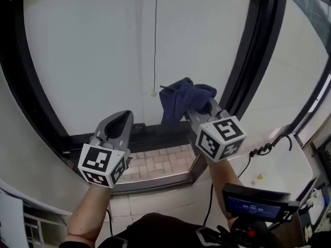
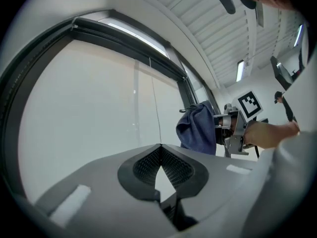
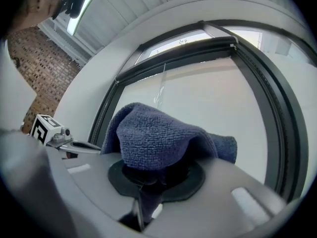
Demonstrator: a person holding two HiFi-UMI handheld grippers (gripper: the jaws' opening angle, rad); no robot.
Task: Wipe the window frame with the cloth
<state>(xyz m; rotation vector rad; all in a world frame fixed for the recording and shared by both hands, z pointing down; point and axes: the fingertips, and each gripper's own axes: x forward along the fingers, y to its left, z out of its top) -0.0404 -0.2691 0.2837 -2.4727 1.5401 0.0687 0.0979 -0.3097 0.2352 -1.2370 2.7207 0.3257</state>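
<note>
The dark blue microfibre cloth (image 1: 183,99) was bunched in the right gripper (image 1: 199,110), whose jaws were clamped on a fold of it. Most of the fabric bulged forward over the jaw tips, probably so that soft cloth rather than hard plastic would meet the surface. It was held low against the window, close to the corner where the bottom rail of the black window frame (image 1: 155,133) meets the upright on the right. Whether it was already touching the rail could not be told. Judging from that position, wiping along the lower rail or up the corner upright seemed the likely stroke.

The left gripper (image 1: 121,119) hovered just beside it to the left, also low before the rail. Its jaws were closed together at the tips with nothing between them, and it seemed simply parked out of the way. Behind both tools the pale, opaque pane (image 1: 93,50) filled the frame, and a thin pull cord (image 1: 155,35) hung down it, ending in a small bead just left of the cloth. A sweep leftward could snag that cord. Below the rail ran a brick-patterned sill (image 1: 160,164).
</note>
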